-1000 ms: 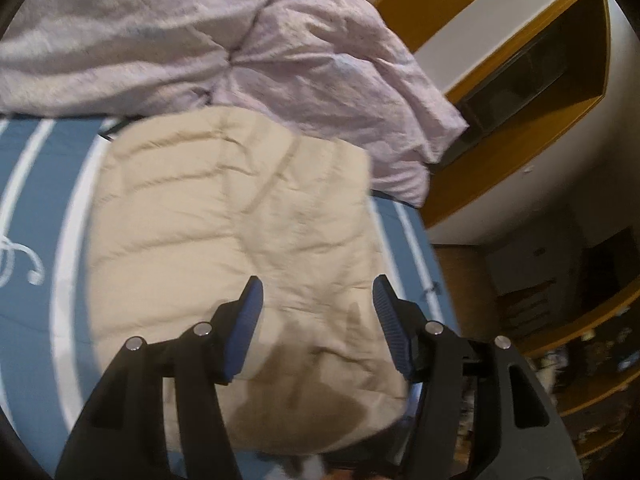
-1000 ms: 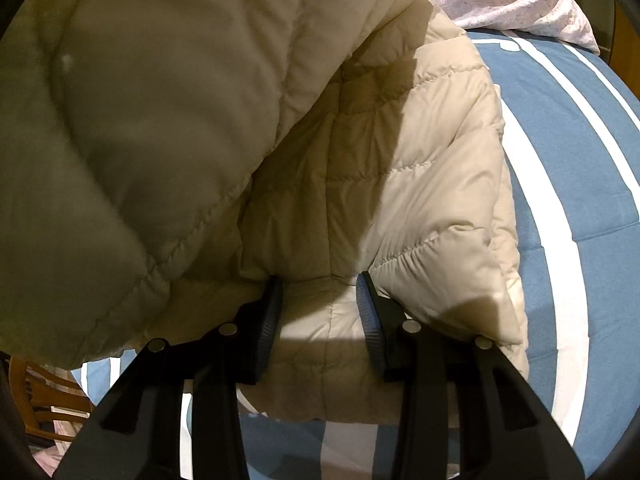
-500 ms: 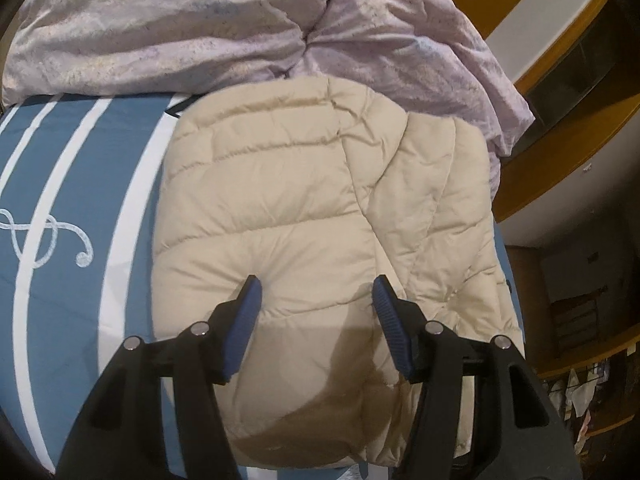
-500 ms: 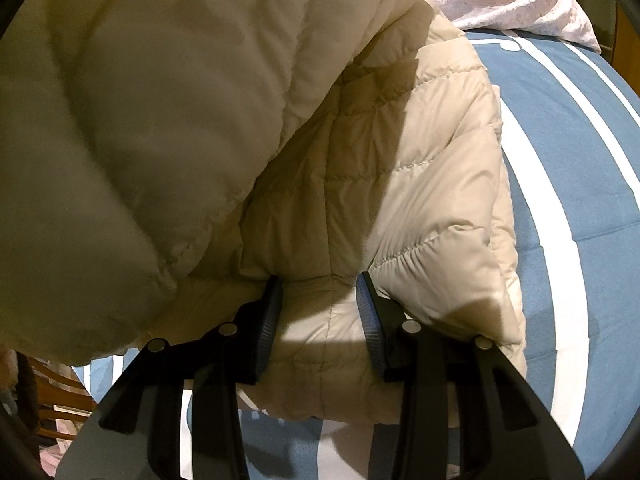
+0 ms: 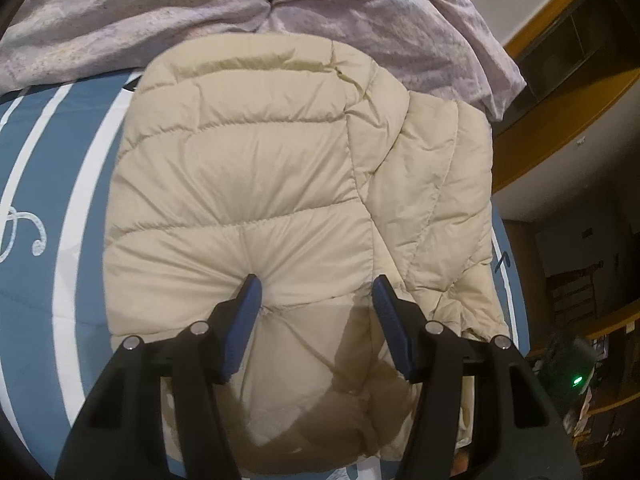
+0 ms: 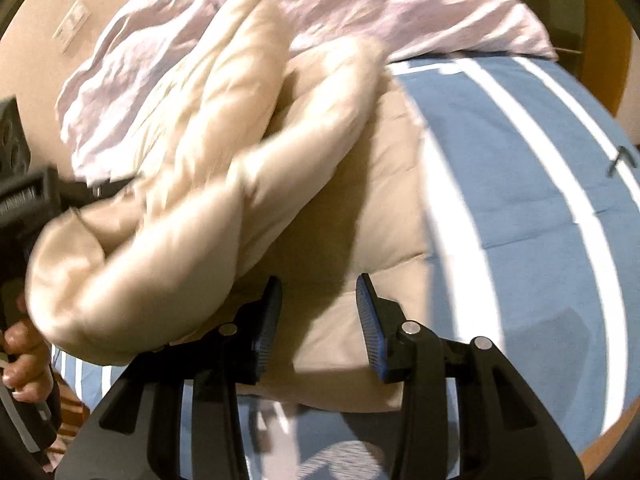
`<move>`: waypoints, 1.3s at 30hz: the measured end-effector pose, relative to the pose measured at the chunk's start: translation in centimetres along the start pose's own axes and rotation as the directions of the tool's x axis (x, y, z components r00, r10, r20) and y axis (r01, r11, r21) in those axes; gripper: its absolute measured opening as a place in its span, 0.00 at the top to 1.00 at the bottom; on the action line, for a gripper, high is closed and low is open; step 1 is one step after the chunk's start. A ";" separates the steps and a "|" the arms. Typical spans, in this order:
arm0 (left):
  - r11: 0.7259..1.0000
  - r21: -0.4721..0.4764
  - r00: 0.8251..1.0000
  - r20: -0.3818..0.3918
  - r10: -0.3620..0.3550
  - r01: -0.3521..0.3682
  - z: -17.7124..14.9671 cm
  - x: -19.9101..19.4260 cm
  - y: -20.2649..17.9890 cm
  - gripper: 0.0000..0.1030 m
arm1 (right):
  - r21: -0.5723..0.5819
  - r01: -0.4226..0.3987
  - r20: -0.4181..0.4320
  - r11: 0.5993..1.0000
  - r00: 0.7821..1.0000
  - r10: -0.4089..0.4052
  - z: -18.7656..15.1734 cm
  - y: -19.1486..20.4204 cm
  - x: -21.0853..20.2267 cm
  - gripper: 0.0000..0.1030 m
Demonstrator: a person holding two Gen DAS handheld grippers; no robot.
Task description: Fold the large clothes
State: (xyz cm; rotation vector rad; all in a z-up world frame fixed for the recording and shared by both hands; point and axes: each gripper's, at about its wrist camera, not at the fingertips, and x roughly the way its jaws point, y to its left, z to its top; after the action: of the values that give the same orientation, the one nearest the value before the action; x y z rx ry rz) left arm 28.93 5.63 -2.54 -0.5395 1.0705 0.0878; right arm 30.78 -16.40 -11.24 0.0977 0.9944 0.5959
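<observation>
One beige quilted puffer jacket [image 5: 248, 184] lies folded on the blue bedcover [image 5: 44, 288], which carries white stripes and one white treble-clef motif at nine o'clock in the left wrist view. One crumpled lilac duvet [image 5: 360, 12] is heaped behind the jacket from ten to two o'clock. The left gripper [image 5: 316, 300] reaches in from six o'clock; its two blue-padded fingers stand apart, their tips pressed down into the padding so that a bulge of jacket sits between them, but whether the pads squeeze it cannot be told. In the right wrist view, which is blurred, the right gripper [image 6: 318, 300] also enters from six o'clock with its two fingers apart over the jacket's lower layer, gripping nothing. A thick fold of the jacket rises toward ten o'clock there. At eight o'clock a hand [image 6: 24, 356] grasps a dark handle.
</observation>
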 end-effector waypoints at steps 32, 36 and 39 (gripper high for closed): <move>0.996 0.084 0.999 -0.051 -0.016 0.020 -0.9 2.9 -2.1 0.42 | 0.030 0.030 0.054 0.999 0.998 -0.031 1.6 -0.5 -0.2 0.78; 0.995 0.100 0.999 -0.032 -0.014 0.017 -0.4 1.9 -2.0 0.42 | 0.025 0.049 0.037 0.998 0.998 -0.050 1.5 -0.6 0.7 0.78; 0.992 0.128 1.000 0.008 0.004 -0.005 0.3 0.8 -2.0 0.42 | 0.020 0.064 0.027 0.998 0.998 -0.065 1.4 -0.7 1.3 0.79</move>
State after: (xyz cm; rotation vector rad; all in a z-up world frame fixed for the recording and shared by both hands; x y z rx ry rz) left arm 30.25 3.89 -2.33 -0.4201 1.0626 0.0249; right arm 32.71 -16.10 -11.68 0.0904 0.9726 0.5248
